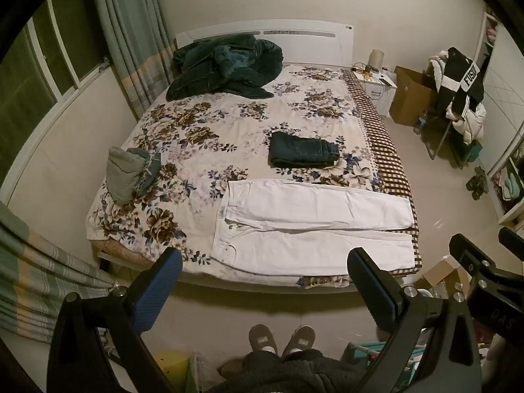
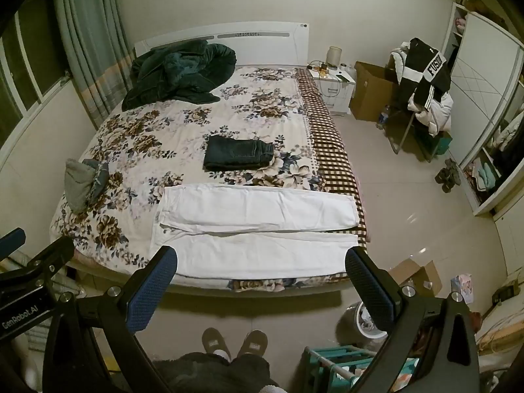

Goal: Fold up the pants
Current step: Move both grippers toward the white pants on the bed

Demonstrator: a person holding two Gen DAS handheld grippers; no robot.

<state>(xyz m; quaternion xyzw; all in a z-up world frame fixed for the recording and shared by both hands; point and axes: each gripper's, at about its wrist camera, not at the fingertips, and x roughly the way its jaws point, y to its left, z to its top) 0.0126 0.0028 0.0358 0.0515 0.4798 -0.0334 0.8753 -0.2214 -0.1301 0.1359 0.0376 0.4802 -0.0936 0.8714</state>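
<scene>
White pants [image 1: 311, 226] [image 2: 255, 229] lie flat along the near edge of the floral bed [image 1: 196, 137] [image 2: 170, 137], waist to the left, both legs stretched to the right. Dark folded jeans [image 1: 303, 153] [image 2: 239, 156] rest on the bed just behind them. My left gripper [image 1: 265, 258] hangs open above the floor in front of the bed, nothing between its fingers. My right gripper [image 2: 262, 258] is also open and empty, short of the pants. The right gripper's body shows at the right edge of the left wrist view.
A grey bundle of clothes [image 1: 131, 177] [image 2: 83, 181] sits at the bed's left edge. A dark green blanket [image 1: 222, 65] [image 2: 177, 72] is heaped by the headboard. A person's slippered feet [image 1: 281, 340] [image 2: 234, 342] stand on the floor. A clothes-laden chair [image 2: 422, 98], boxes and a basket stand right.
</scene>
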